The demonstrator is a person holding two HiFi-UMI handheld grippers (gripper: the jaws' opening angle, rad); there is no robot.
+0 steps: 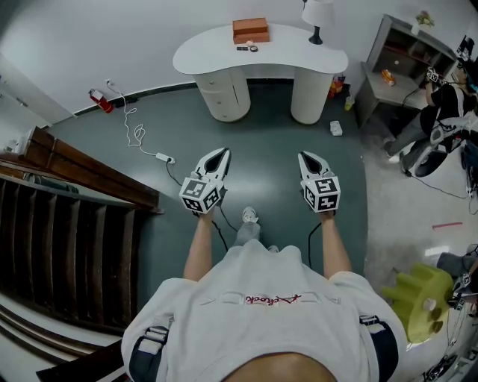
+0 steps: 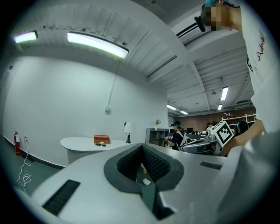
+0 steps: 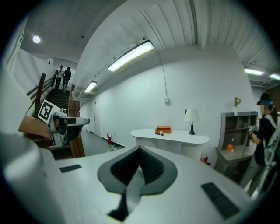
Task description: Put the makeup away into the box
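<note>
An orange-brown box (image 1: 250,30) sits on the white curved desk (image 1: 209,54) far ahead of me, with small dark makeup items (image 1: 248,48) lying just in front of it. The box (image 2: 101,139) and desk (image 2: 78,143) also show small in the left gripper view, and the box (image 3: 163,129) on the desk (image 3: 175,136) in the right gripper view. My left gripper (image 1: 222,154) and right gripper (image 1: 305,157) hover side by side over the green floor, well short of the desk. Each gripper's jaws are shut with nothing between them.
A table lamp (image 1: 317,15) stands at the desk's right end. A white cable with a power strip (image 1: 160,157) and a fire extinguisher (image 1: 101,101) lie on the floor at left. A wooden stair rail (image 1: 75,171) is at left, a grey shelf (image 1: 396,60) and a person (image 1: 448,112) at right.
</note>
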